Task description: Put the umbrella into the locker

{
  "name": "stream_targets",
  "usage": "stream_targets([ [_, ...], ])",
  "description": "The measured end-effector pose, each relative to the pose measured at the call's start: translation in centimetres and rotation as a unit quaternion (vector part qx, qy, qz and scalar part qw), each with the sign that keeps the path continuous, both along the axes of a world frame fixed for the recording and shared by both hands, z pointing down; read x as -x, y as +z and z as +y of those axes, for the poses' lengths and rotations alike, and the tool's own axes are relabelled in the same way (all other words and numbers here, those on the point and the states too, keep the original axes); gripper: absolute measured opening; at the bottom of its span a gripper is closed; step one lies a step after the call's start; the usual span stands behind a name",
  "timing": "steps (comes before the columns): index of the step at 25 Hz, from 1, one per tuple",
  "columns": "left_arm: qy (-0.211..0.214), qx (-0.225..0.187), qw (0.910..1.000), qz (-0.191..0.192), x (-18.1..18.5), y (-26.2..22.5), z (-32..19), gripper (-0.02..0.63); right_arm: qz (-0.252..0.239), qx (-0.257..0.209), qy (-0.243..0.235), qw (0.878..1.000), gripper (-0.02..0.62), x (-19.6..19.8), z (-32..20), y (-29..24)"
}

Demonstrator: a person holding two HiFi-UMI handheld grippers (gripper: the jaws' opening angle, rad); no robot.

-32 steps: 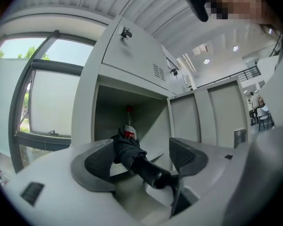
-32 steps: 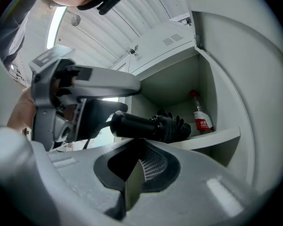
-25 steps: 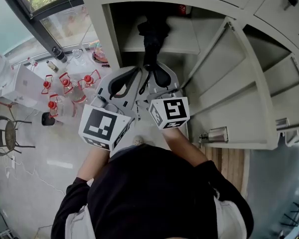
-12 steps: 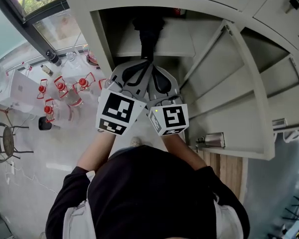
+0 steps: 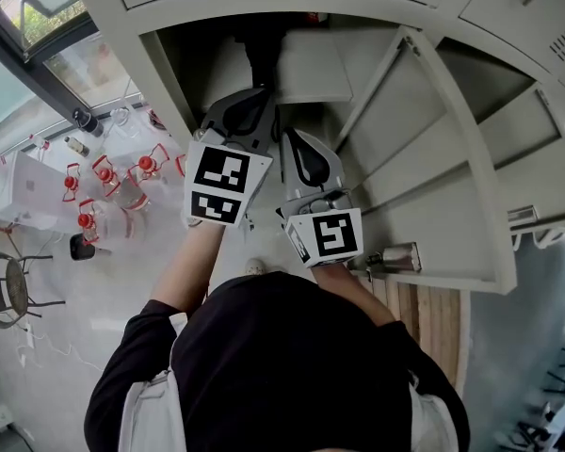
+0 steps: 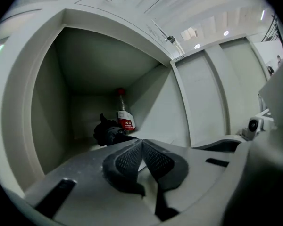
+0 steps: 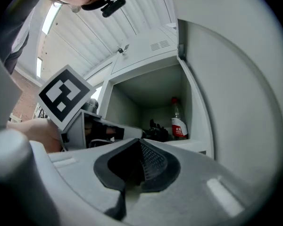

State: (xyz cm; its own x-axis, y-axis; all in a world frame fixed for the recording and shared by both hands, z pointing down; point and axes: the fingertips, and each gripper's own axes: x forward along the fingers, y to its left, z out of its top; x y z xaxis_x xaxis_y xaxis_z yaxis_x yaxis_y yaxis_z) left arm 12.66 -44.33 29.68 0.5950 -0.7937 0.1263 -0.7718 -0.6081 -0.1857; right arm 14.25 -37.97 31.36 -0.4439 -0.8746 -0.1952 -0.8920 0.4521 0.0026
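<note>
1 black umbrella point(image 6: 108, 133), 1 red-capped bottle point(image 6: 124, 114), 1 open locker point(image 6: 47, 93), 2 grippers, left gripper point(image 6: 141, 143), right gripper point(image 7: 140, 145), 1 person point(image 5: 292, 365)

Locker shelf point(image 5: 313, 69): pale grey, top centre of head view, inside the open compartment. On it: black folded umbrella point(image 5: 262, 50), lying lengthwise, pointing twd the back. Bottle w/ red label point(image 6: 124, 113) stands upright at the rear, centre of left gripper view, just beside the umbrella's far end. Floor point(image 5: 104, 285), left side of head view: cluster of clear bottles w/ red handles point(image 5: 104, 172), white box point(image 5: 28, 186), round black stool point(image 5: 8, 285) at lower left.
</note>
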Motion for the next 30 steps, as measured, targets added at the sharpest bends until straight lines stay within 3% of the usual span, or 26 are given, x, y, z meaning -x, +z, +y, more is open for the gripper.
stream_targets([
  [3,-0.009,0.000,0.9997,0.020,0.4,-0.3,1.0,0.008,0.002,-0.012,0.007,1.000,0.003,-0.7,0.5,-0.8],
  [7,-0.054,-0.018,0.9967,0.057,2.3,-0.5,3.5,0.008,0.018,-0.035,0.020,0.999,0.003,-1.8,1.1,-1.6],
  [12,-0.119,-0.030,0.9888,0.084,5.5,0.6,7.9,0.008,0.033,-0.029,0.024,0.999,0.003,-1.8,2.6,-1.1],
  [16,-0.145,-0.033,0.9844,0.095,7.3,2.4,10.7,0.008,0.068,-0.023,0.013,0.997,0.003,-1.0,4.6,0.3],
  [22,-0.138,-0.011,0.9863,0.091,7.6,5.7,13.0,0.008,0.076,0.004,0.004,0.997,0.003,0.0,6.9,3.2],
  [30,-0.106,-0.013,0.9907,0.084,7.2,5.9,12.8,0.008,0.062,0.031,0.024,0.997,0.003,0.0,7.3,4.9],
])
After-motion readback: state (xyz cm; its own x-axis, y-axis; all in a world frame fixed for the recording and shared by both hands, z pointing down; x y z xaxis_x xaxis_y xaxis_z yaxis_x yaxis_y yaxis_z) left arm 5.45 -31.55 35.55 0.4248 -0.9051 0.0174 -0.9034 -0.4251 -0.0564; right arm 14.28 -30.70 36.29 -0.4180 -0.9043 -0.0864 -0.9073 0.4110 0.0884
